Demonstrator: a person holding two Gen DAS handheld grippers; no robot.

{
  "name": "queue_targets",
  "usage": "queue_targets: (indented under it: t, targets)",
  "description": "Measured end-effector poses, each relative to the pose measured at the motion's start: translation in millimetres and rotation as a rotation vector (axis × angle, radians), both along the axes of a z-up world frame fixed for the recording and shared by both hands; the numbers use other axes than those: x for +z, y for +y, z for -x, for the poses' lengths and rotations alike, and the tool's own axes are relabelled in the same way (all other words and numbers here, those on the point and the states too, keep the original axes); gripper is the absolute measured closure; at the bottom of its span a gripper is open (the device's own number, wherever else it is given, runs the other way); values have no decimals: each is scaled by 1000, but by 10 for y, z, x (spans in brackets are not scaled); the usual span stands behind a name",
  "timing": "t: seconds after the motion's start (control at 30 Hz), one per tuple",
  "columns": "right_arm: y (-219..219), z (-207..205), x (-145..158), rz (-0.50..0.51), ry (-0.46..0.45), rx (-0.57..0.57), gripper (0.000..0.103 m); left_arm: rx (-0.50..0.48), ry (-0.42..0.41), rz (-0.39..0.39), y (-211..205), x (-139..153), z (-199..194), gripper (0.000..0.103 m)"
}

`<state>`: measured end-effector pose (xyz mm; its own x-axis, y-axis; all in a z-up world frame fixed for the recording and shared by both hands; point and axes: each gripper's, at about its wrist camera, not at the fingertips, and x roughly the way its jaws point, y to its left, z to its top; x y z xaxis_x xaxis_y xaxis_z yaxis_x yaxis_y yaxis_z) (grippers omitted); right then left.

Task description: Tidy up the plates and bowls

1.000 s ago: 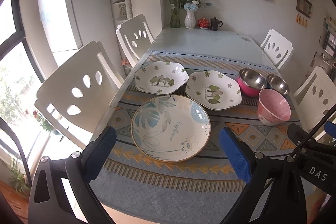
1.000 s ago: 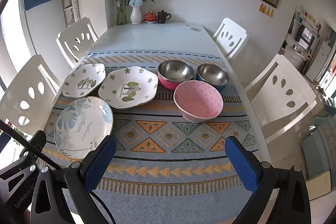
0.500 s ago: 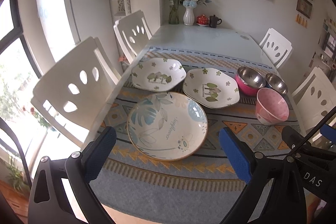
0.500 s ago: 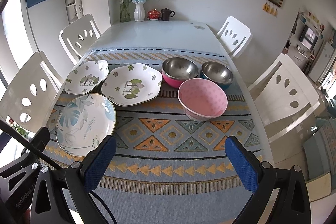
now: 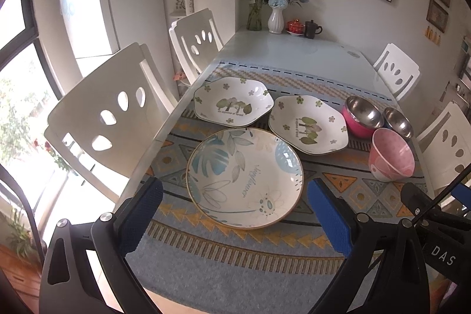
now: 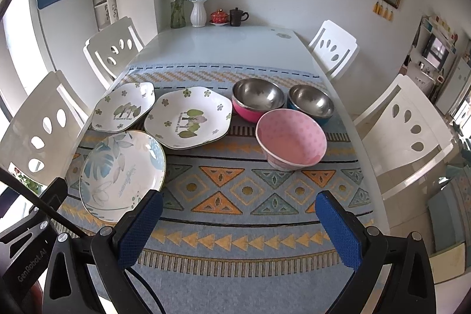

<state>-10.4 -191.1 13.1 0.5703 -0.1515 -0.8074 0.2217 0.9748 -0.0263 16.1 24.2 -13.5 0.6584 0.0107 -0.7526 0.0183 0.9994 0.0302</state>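
- Nearest the cameras: left hand-held gripper and right hand-held gripper are hovering over the bench, both spread wide, gripping nothing.
- Just beyond: round leaf plate is lying between the left fingers' line of sight; nothing is stacked yet, so the opening step is in hand.
- Middle: two flowered plates, edges overlapping; pink bowl is sitting to their right.
- Farthest: two steel bowls.
- Next move, likely: lowering onto a plate rim and pinching it.
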Motion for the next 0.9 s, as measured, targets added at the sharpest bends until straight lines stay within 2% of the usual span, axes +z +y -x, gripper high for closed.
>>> queue_targets:
  t: [0.17, 0.33, 0.43, 0.5, 0.67, 0.77, 0.83, 0.87, 0.9]
  targets:
    - [64, -91, -58, 8, 13, 21, 0, 29, -4, -40, 138, -44, -103, 5]
    - [128, -236, -188, -12, 19, 59, 0, 56, 15, -19, 443, -172, -306, 5]
    - [171, -388, -325, -124, -14, 144, 0, 3, 74, -16, 538, -386, -488, 5]
    - [235, -531, -450, -171, -4, 179, 0, -13, 130, -41, 559, -531, -595, 6]
    - [375, -747, -684, -186, 32, 202, 5, -36, 167, -38, 633, -787, -759, 7]
    - [420, -903, -894, -214, 97, 227, 17, -25, 191, -1, 696, -956, -903, 17]
    - [422, -1030, -1058, -225, 134, 230, 22, -22, 218, 34, 748, -1082, -1024, 32]
    - [415, -1077, -1118, -242, 149, 228, 25, -19, 230, 46, 763, -1134, -1071, 35]
    - [411, -1122, -1173, -256, 162, 223, 34, -18, 243, 59, 783, -1181, -1113, 41]
